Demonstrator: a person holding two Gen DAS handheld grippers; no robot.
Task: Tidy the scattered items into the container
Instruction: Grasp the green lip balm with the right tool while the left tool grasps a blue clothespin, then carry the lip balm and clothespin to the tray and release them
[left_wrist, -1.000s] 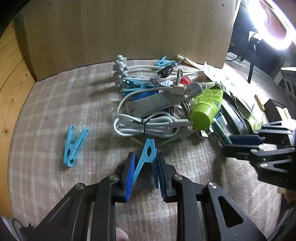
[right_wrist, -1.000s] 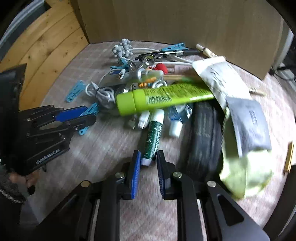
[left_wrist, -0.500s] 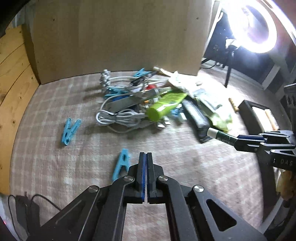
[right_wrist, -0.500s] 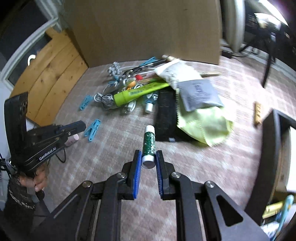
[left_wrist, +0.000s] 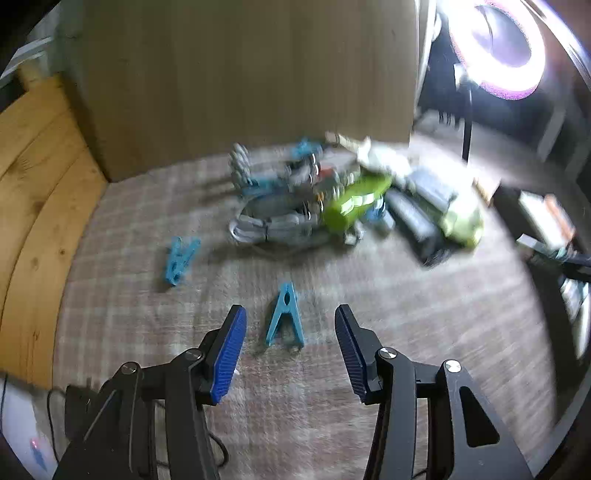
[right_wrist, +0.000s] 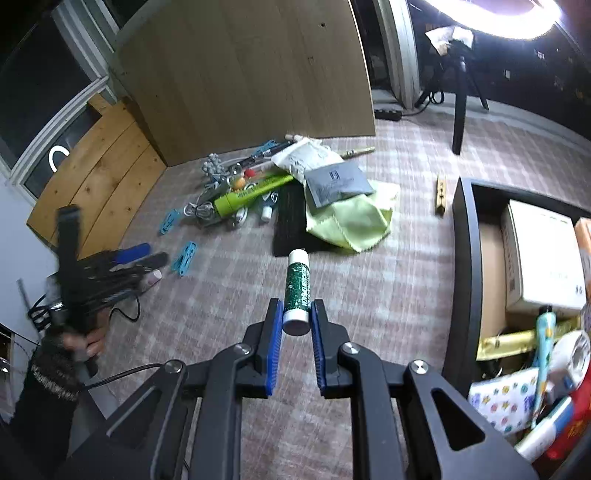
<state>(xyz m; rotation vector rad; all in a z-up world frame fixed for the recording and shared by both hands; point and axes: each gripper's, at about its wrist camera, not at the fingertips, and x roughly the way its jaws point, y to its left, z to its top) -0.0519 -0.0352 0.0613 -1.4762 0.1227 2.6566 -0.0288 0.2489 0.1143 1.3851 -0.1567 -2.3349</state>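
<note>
Green tube (right_wrist: 297, 291) clamped in my right gripper (right_wrist: 295, 325), box (right_wrist: 467, 280) at three o'clock: swing over, drop. Left gripper (left_wrist: 290, 354) jaws opening, empty, over the peg (left_wrist: 284, 317).

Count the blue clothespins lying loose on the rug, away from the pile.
2: one blue clothespin just ahead of the opening, empty left gripper, another further left near the wooden boards. More may be tangled in the pile.
</note>
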